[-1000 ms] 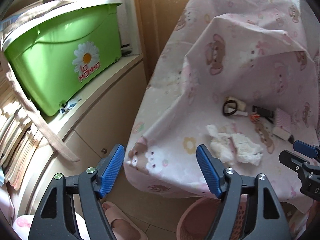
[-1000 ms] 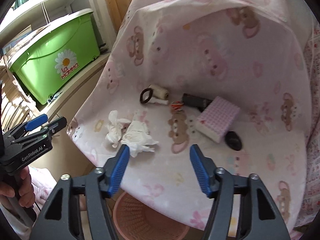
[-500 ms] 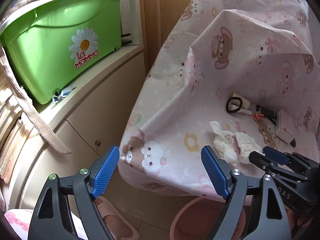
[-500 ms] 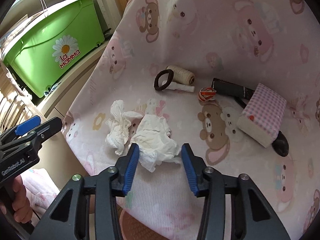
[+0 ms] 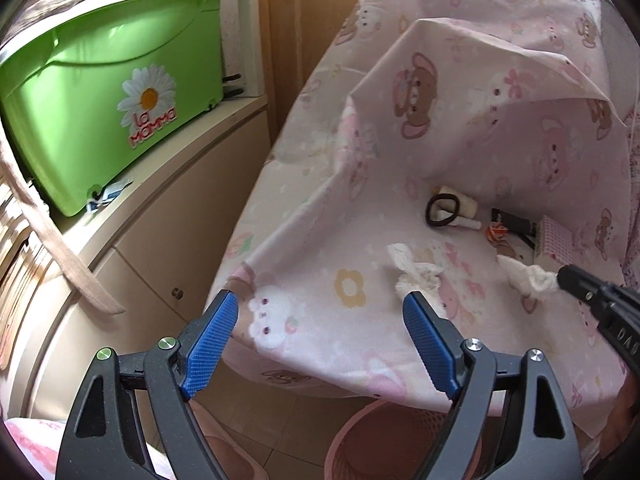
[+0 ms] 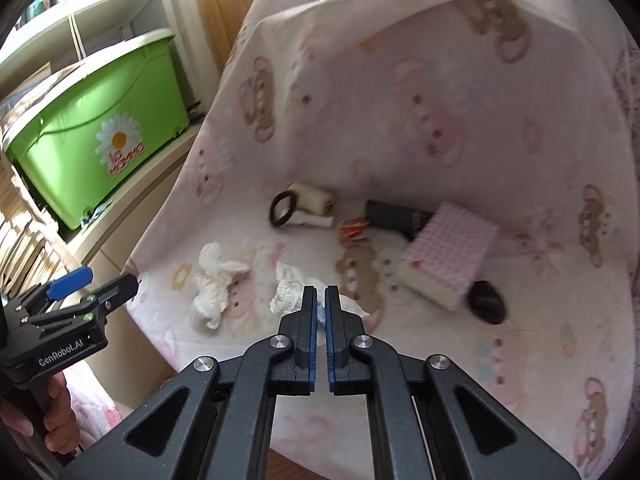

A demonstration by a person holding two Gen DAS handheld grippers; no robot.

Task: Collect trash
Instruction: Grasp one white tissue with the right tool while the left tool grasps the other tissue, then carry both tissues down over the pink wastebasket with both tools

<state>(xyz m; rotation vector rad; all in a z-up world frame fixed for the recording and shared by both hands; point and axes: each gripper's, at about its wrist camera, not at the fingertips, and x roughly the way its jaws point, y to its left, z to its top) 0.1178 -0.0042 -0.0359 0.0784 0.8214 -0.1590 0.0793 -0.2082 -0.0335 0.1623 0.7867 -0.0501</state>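
Observation:
Two crumpled white tissues lie on a pink bear-print cloth. My right gripper is shut on one crumpled tissue and holds it just above the cloth; it also shows in the left wrist view. The other tissue lies to its left on the cloth, also in the left wrist view. My left gripper is open and empty at the cloth's left front edge, above the floor. A pink wastebasket stands below the cloth's front edge.
On the cloth behind the tissues lie a brown hair tie, a thread spool, an orange-striped ball, a black tube, a pink checked box and a black oval item. A green bin sits on a cabinet at left.
My right gripper has shut on the nearer tissue and lifted it off the cloth, apart from the other one. My left gripper has shifted slightly and stays open.

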